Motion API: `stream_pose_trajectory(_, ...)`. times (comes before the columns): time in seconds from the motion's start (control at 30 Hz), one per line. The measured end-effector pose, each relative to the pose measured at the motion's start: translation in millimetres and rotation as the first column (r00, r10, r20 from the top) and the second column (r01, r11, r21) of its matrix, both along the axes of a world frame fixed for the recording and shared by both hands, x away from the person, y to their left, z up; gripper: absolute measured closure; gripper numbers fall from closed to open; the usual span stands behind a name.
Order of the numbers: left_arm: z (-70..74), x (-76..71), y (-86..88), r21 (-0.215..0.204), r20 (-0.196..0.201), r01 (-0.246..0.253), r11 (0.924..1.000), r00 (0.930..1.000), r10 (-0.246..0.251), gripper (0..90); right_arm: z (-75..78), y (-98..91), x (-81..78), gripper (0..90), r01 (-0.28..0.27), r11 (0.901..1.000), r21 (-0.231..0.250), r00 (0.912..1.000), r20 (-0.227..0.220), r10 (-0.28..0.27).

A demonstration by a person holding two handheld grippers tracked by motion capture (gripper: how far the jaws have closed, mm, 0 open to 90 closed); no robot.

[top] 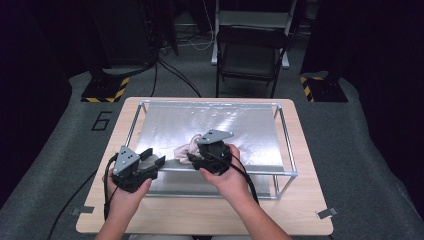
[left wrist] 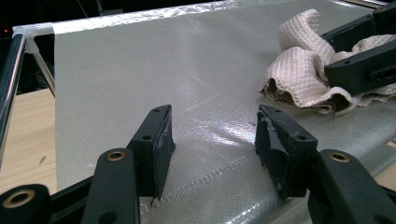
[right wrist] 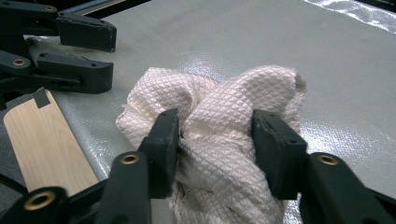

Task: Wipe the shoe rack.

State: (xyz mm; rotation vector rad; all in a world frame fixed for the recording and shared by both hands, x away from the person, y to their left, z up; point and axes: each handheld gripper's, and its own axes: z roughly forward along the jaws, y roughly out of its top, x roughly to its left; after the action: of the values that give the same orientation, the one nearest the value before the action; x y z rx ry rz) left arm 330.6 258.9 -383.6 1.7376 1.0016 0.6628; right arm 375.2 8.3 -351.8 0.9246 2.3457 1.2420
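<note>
the right gripper (right wrist: 215, 144) is clamped on the bunched cloth (right wrist: 224, 107) lying on the silver sheet (top: 210, 120), the left gripper (left wrist: 212, 140) waits apart and empty, so spreading or folding looks barely begun.

Crumpled cream quilted cloth (right wrist: 219, 135) on silver sheet (right wrist: 355, 60)
</note>
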Motion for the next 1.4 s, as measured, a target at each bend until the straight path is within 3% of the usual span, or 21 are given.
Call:
stream_pose_trajectory(0.13,-0.8,-0.4,-0.2,-0.005,0.003,-0.007,1.0000,1.0000,0.007,46.3,-1.9,-2.0,-1.4,65.9,-0.005,0.9998,0.018,1.0000,0.003,0.005)
stream_pose_trajectory(0.23,-1.0,-0.5,-0.4,-0.007,0.005,-0.011,0.9999,0.9999,0.011,46.3,-3.2,-5.4,-1.9,69.7,-0.010,0.9996,0.027,0.9995,0.030,0.009)
stream_pose_trajectory(0.4,-1.7,-1.2,-0.4,-0.011,0.012,-0.012,0.9999,0.9998,0.013,46.3,-0.3,-17.9,-6.3,69.8,0.053,0.9985,-0.015,0.9973,0.051,-0.052)
stream_pose_trajectory(0.53,-1.6,-1.1,-0.2,-0.011,0.008,-0.012,0.9999,0.9999,0.013,46.3,-1.6,-23.3,-4.4,69.7,0.093,0.9951,0.033,0.9952,0.026,-0.094)
stream_pose_trajectory(0.77,-1.9,-1.2,-0.1,-0.009,0.014,-0.020,0.9998,0.9997,0.020,46.3,0.3,4.5,-6.2,69.5,0.022,0.9997,0.005,0.9993,0.031,-0.022)
stream_pose_trajectory(0.87,-1.7,-0.9,1.2,-0.003,0.011,-0.018,0.9998,0.9998,0.018,46.3,0.7,3.8,-6.0,69.6,0.017,0.9998,0.006,0.9996,0.024,-0.017)
stream_pose_trajectory(0.97,-2.1,-0.9,2.2,-0.007,0.016,-0.026,0.9996,0.9995,0.026,46.3,0.2,-17.3,-6.0,69.6,0.036,0.9993,0.008,0.9989,0.029,-0.036)
stream_pose_trajectory(1.2,-1.9,-1.6,6.7,-0.016,0.007,-0.020,0.9997,0.9998,0.020,46.3,-0.5,-68.6,-12.1,69.5,0.141,0.9893,0.037,0.9898,0.015,-0.141)
stream_pose_trajectory(1.27,-1.9,-2.3,7.0,-0.016,0.006,-0.020,0.9997,0.9998,0.020,46.3,-2.4,-72.8,-10.5,69.6,0.136,0.9888,0.063,0.9907,-0.003,-0.136)
stream_pose_trajectory(1.4,-1.2,-3.3,13.0,-0.013,-0.001,-0.028,0.9995,0.9996,0.028,46.3,-3.6,-63.4,-11.0,69.8,0.139,0.9894,0.041,0.9899,0.022,-0.140)
